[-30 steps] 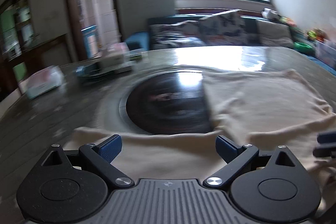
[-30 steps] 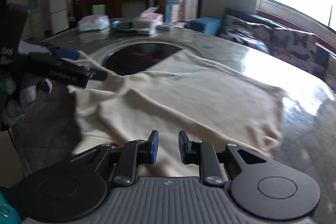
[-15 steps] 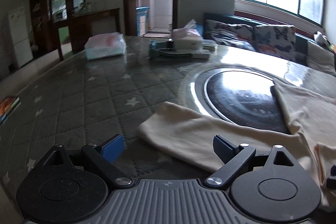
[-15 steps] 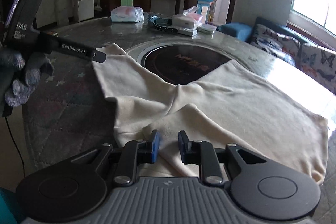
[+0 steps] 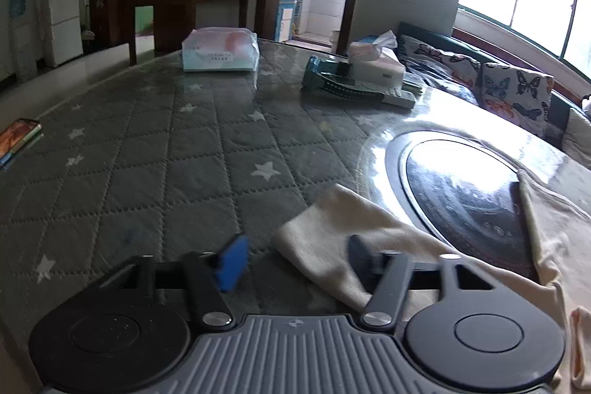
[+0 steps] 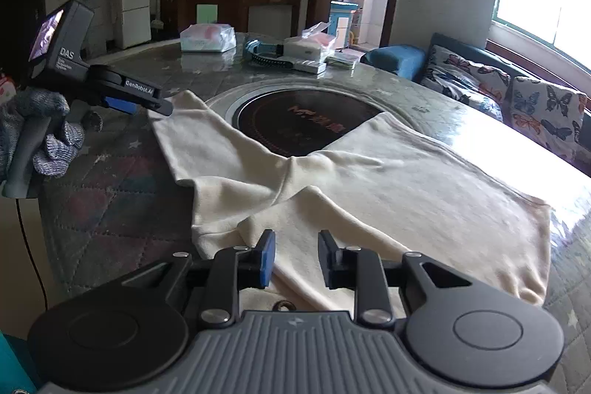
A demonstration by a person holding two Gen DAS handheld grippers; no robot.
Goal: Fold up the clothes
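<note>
The left tongs [image 5: 293, 259] are closing around the sleeve end [image 5: 325, 239] of the cream shirt [image 6: 388, 187], apparently not yet clamped. The right tongs [image 6: 295, 259] are opening, holding nothing, over the shirt's near edge. Next: grip, then fold the sleeve across the shirt.

Garment [image 6: 369, 180] on table [image 6: 110, 209], overlapping cooktop [image 6: 295, 120]

Beyond the inset cooktop [image 6: 308, 124] — tissue pack [image 5: 220, 50], tissue box [image 5: 376, 60].

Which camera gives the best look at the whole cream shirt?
The right wrist view: it shows the cream shirt spread across the table, body and both sleeves. The left wrist view shows only one sleeve end and an edge of the body.
</note>
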